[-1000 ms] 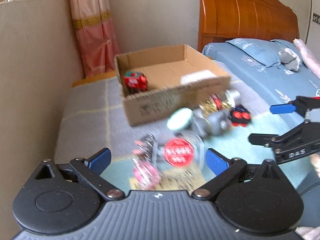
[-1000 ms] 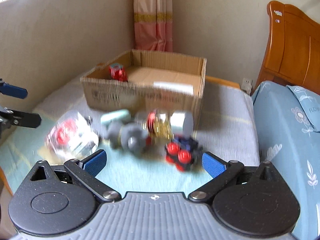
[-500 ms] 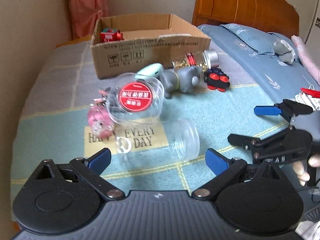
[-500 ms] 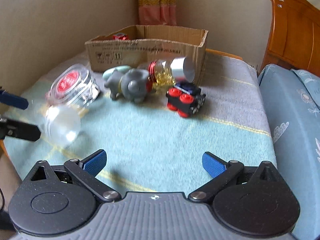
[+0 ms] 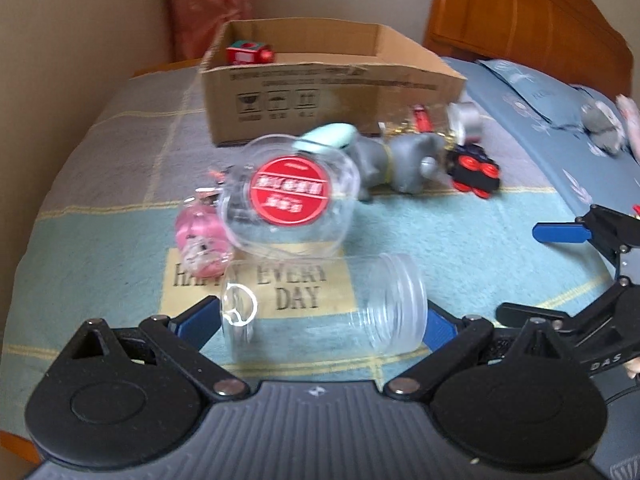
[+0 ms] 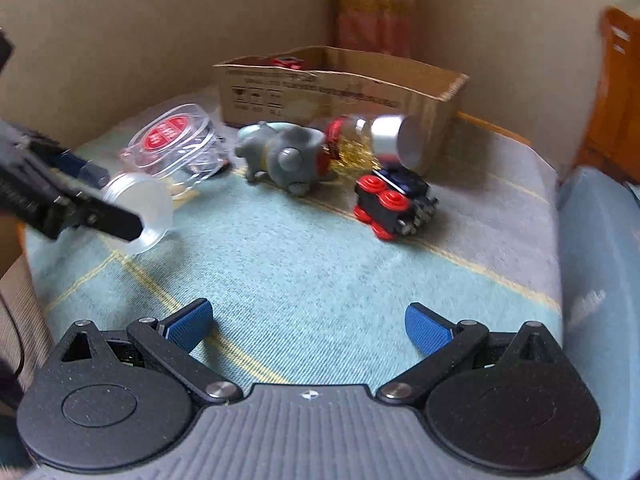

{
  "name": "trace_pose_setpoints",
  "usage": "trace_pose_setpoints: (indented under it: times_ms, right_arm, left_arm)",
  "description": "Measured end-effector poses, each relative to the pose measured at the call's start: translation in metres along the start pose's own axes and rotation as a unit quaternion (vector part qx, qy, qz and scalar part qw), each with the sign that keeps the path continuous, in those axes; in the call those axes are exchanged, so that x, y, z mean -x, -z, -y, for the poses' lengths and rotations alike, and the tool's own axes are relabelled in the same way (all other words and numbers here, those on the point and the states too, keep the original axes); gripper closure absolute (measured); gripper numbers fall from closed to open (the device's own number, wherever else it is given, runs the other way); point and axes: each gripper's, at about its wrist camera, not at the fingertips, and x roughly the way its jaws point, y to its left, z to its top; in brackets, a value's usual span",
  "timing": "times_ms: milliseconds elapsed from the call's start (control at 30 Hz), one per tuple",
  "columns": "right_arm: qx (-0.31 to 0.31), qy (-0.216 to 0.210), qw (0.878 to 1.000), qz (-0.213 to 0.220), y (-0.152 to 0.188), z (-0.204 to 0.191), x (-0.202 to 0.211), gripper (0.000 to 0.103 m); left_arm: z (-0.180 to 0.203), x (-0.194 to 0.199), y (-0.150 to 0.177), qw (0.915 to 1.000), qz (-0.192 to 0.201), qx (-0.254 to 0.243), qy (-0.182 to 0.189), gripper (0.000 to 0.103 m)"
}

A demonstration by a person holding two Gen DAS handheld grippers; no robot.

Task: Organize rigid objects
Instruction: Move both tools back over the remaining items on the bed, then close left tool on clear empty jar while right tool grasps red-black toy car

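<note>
I judge I am at the reach-in for the next pick: my left gripper (image 5: 320, 322) is spread wide with the clear jar (image 5: 320, 304) lying on its side between the two blue pads, the closed bottom by the left pad and the threaded open mouth by the right one. Blur keeps me from telling whether either pad touches the plastic, but nothing is clamped. My right gripper (image 6: 308, 322) is equally wide open and empty, hanging over bare blanket (image 6: 320, 248), well apart from the toys. The cardboard box (image 5: 332, 80) sits at the far end of the bed with one red toy (image 5: 248, 51) already inside; the clear tub with the red label (image 5: 288, 196), the pink keychain (image 5: 202, 240), the grey elephant toy (image 6: 284, 156), the silver-capped bottle (image 6: 380, 138) and the black-and-red wheeled toy (image 6: 394, 204) are all outside it. Next I would ease the left gripper forward so the pads span the jar's middle, close gently because thin smooth plastic could squirt out or roll, then lift it and carry it to the box.
</note>
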Motion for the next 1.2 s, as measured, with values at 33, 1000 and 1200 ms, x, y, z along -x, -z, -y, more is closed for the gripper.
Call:
trace_pose_setpoints:
  times_ms: [33,1000,1200]
  right_arm:
    - [0.003,-0.004,1.000,-0.001,-0.002,0.003,-0.001,0.000]
    - [0.075,-0.069,0.992,-0.081,-0.059,0.027,-0.044,0.000]
    - [0.046,-0.044,0.996,-0.070,-0.064,0.031,-0.050,0.000]
  left_arm:
    - [-0.002,0.000,0.000,1.0000,0.001,0.004,-0.002,0.003]
    - [-0.013,0.005,0.004,0.9998,0.003,0.015,0.009,0.003]
    - [-0.012,0.005,0.004,0.9998,0.006,0.017,0.002,0.003]
